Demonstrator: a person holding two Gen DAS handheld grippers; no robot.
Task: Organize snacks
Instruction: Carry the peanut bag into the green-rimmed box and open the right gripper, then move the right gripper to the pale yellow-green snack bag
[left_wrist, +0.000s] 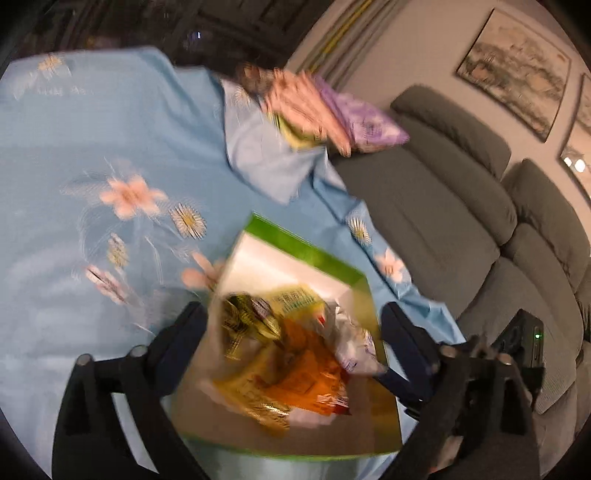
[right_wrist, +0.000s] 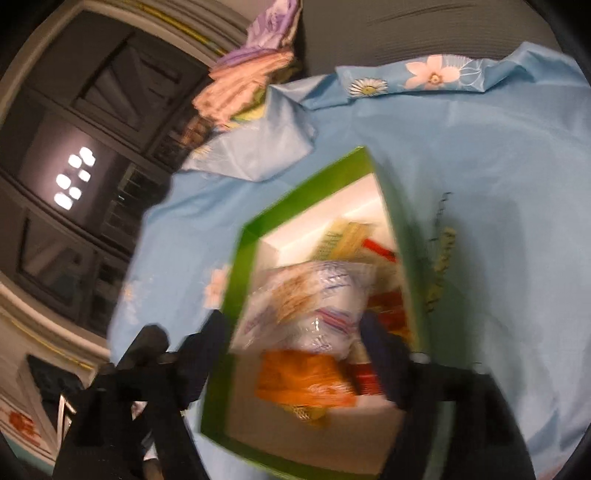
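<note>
A green box (left_wrist: 306, 254) with a white inside stands on the blue flowered cloth (left_wrist: 92, 147). It holds several snack packets: an orange packet (left_wrist: 306, 373), a yellow-and-black one (left_wrist: 247, 325) and a clear white one (left_wrist: 354, 343). My left gripper (left_wrist: 295, 339) is open and hangs over the box's near end, one finger on each side of it. In the right wrist view the same box (right_wrist: 306, 192) shows a clear white packet (right_wrist: 310, 306), the orange packet (right_wrist: 299, 380) and red ones (right_wrist: 388, 302). My right gripper (right_wrist: 295, 354) is open, its left finger outside the box wall and its right finger over the packets.
A pile of folded pink and purple cloths (left_wrist: 325, 110) lies at the table's far edge, beside a raised fold of the blue cloth. A grey sofa (left_wrist: 461, 221) runs along the right, with a black device (left_wrist: 524, 339) on its seat. Dark cabinets (right_wrist: 92, 147) stand behind.
</note>
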